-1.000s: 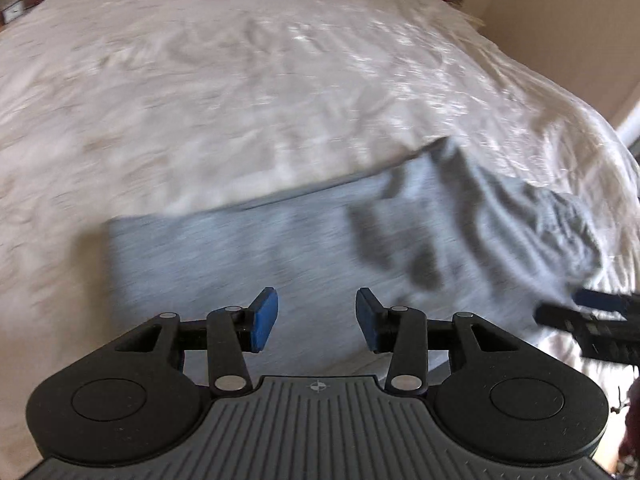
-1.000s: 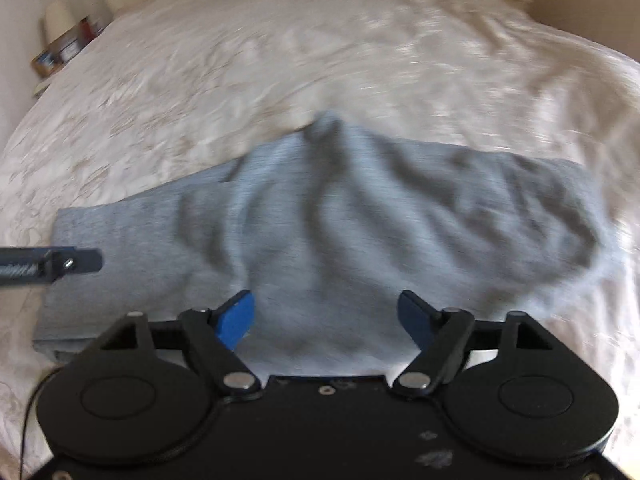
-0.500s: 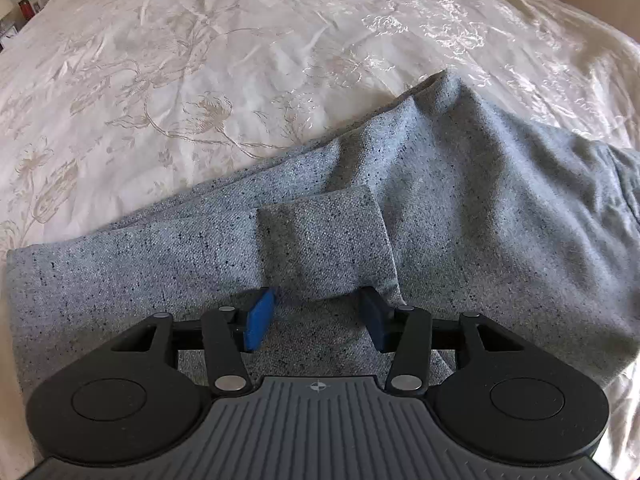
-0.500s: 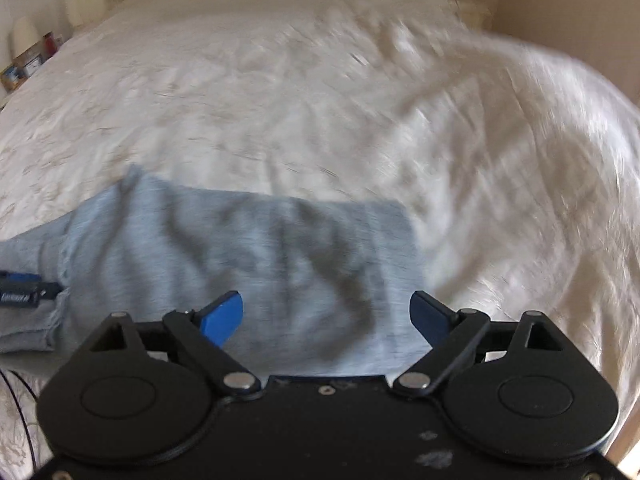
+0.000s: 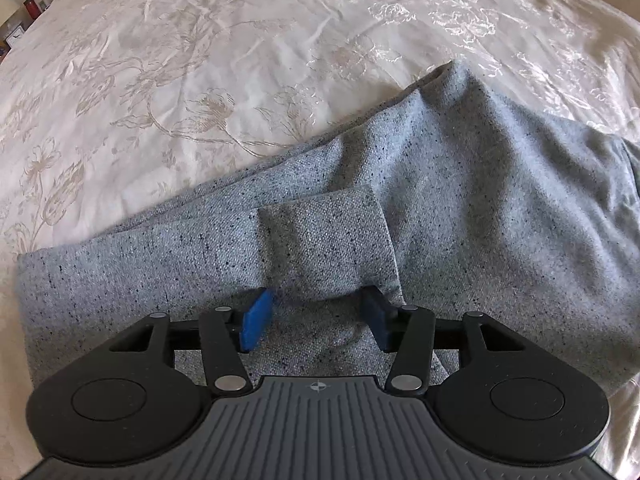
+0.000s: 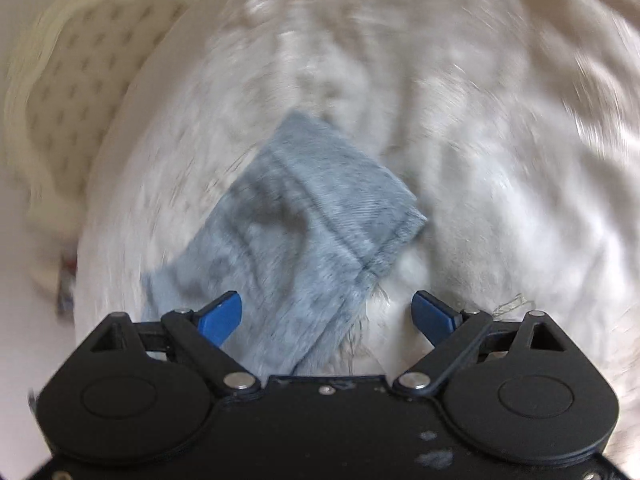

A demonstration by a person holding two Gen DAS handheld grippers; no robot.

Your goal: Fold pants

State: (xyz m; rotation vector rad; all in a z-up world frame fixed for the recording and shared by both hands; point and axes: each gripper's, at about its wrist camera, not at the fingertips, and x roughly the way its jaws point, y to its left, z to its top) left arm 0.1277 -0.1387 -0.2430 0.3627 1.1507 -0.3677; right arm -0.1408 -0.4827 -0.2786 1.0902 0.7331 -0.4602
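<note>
Pants [image 5: 460, 216] sharp left cam, blurred right.

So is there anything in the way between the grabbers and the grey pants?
Nothing visible. The left gripper is open right over the pants, which lie on the bedspread. The right gripper is open too, with one end of the pants just ahead, though that view is blurry.

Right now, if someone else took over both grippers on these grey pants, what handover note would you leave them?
Left gripper: jaws open, low over the grey pants, straddling a folded-over flap without gripping it.
Right gripper: jaws open, holding nothing, above one end of the pants; that view is motion-blurred.
Pants lie on the embroidered white bedspread.
Done: one flap folded over.
Left: the remaining folds and squaring up.
</note>
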